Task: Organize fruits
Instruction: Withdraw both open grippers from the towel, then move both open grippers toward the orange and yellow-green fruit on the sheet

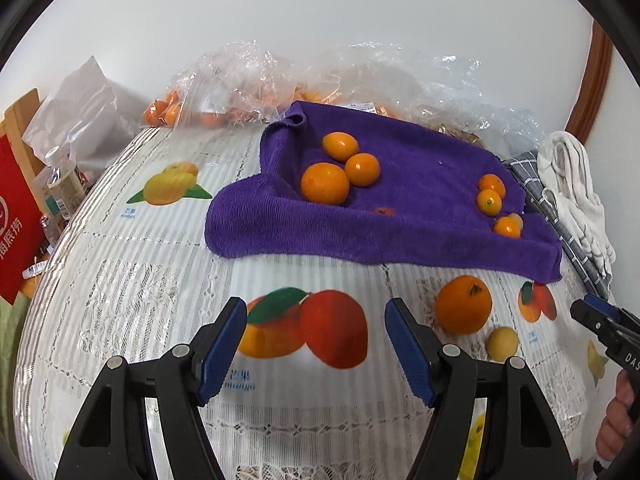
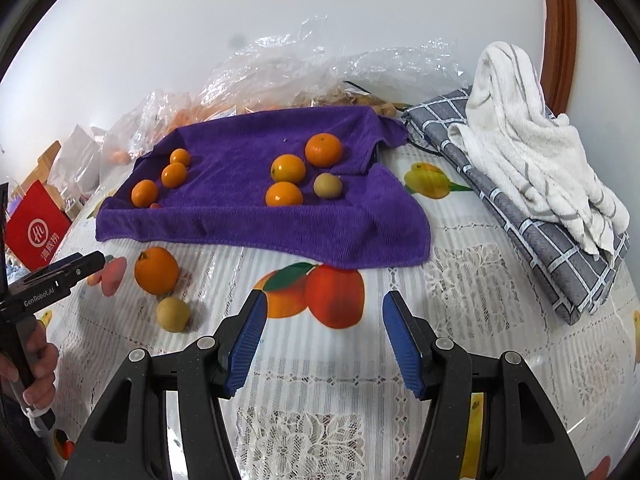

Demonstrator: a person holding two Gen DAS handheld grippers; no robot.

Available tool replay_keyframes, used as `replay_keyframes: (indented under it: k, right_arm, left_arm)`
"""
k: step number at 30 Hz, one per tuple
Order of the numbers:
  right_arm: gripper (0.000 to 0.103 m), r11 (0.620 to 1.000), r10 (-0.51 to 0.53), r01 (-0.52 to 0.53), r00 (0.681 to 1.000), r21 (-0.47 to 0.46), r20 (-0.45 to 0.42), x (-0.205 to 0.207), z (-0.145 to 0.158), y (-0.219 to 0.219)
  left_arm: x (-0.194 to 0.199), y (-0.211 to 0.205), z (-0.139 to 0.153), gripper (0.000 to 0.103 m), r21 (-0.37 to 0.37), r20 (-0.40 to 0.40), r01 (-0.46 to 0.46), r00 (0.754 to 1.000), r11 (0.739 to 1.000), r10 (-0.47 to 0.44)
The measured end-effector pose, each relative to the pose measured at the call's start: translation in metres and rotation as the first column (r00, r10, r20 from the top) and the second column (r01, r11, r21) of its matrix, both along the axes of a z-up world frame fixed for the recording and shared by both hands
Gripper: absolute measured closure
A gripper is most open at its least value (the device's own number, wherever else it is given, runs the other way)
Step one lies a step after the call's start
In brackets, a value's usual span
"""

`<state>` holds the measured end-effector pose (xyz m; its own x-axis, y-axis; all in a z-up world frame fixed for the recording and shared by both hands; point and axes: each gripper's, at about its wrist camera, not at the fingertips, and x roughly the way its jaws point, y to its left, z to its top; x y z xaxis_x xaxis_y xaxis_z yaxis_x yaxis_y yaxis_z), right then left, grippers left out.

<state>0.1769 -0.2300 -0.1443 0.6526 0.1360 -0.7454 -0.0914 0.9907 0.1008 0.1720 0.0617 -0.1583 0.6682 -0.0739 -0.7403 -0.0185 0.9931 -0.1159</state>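
— Nearest the lens, what is seen?

— Blue-padded left tongs (image 1: 316, 344) are seen spread wide with nothing between them, held low over the printed mango on the counter (image 1: 132, 304). Right tongs (image 2: 324, 336) are likewise spread and empty, hovering above the same print.

— How much is judged to be done?

— Most of it, it seems. On the purple towel (image 2: 248, 216) two groups are laid out: smaller kumquats (image 2: 174, 175) at one end, and larger oranges (image 2: 287, 168) with a pale round fruit (image 2: 327, 185) at the other. Two pieces are left off the towel, on the counter just in front of its edge: a loose orange (image 2: 156, 270) and a loose pale fruit (image 2: 173, 314), set close together. More fruit is kept in plastic bags (image 1: 224, 88) behind the towel; whether it belongs to the job cannot be told.

— And the hands?

— Both handles are gripped from below, tongs pointed forward toward the towel, neither touching anything. In the right view the left tongs are seen from the side, close beside the loose orange.
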Motion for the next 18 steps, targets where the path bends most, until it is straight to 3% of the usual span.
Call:
replay_keyframes:
  k: [12, 18]
  right_arm:
    - [0.043, 1.0, 0.012, -0.012, 1.0, 0.001, 0.02, 0.0, 0.004, 0.003]
    - [0.048, 0.999, 0.032, -0.032, 0.999, 0.016, 0.015, 0.001, 0.0, 0.01]
  left_arm:
    - [-0.001, -0.006, -0.01, 0.033, 0.012, -0.024, 0.029, 0.999, 1.0, -0.028]
    - [-0.002, 0.007, -0.016, 0.033, -0.059, -0.03, 0.001, 1.0, 0.998, -0.003]
